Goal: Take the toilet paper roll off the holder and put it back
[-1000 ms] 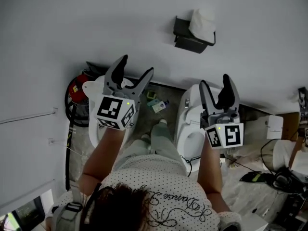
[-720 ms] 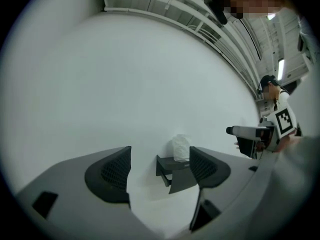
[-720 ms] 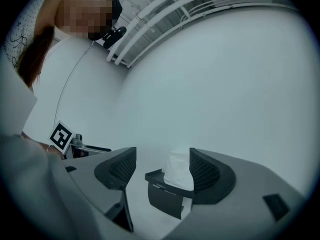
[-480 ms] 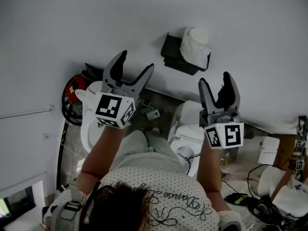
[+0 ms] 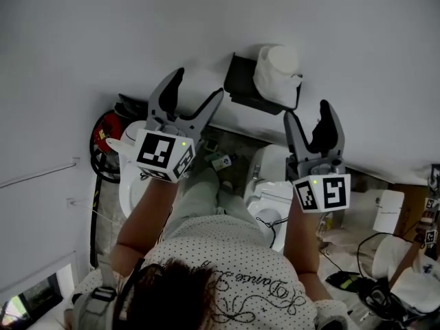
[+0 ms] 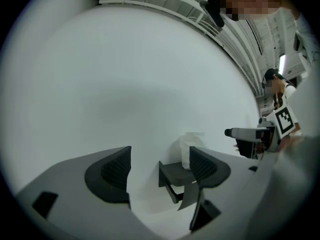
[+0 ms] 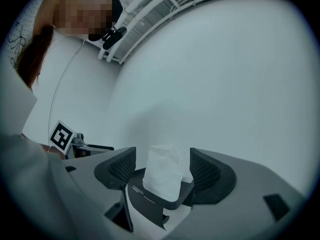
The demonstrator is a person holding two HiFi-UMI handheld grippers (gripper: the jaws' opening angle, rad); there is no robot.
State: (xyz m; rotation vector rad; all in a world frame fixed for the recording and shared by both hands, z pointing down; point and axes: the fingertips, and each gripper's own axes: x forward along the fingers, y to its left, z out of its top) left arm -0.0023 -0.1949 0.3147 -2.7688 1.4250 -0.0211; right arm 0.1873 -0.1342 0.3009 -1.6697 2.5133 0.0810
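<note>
A white toilet paper roll (image 5: pixel 277 69) stands upright on a black wall holder (image 5: pixel 249 85) fixed to the white wall. My right gripper (image 5: pixel 307 114) is open just below and right of the holder, apart from it. In the right gripper view the roll (image 7: pixel 164 171) shows between the open jaws but farther off, with nothing pressing on it. My left gripper (image 5: pixel 195 89) is open and empty, to the left of the holder. In the left gripper view the roll (image 6: pixel 191 146) and holder (image 6: pixel 175 174) lie ahead near the right finger.
Below me are a white toilet (image 5: pixel 269 196) and another white fixture (image 5: pixel 135 177) at the left, with a red hose reel (image 5: pixel 104 133) beside it. Small bottles (image 5: pixel 221 161) lie on the floor. Cables and gear (image 5: pixel 371 287) clutter the right side.
Both grippers have come closer to the wall, and the holder and roll now sit nearer and larger between them. The jaws stay open as before.
</note>
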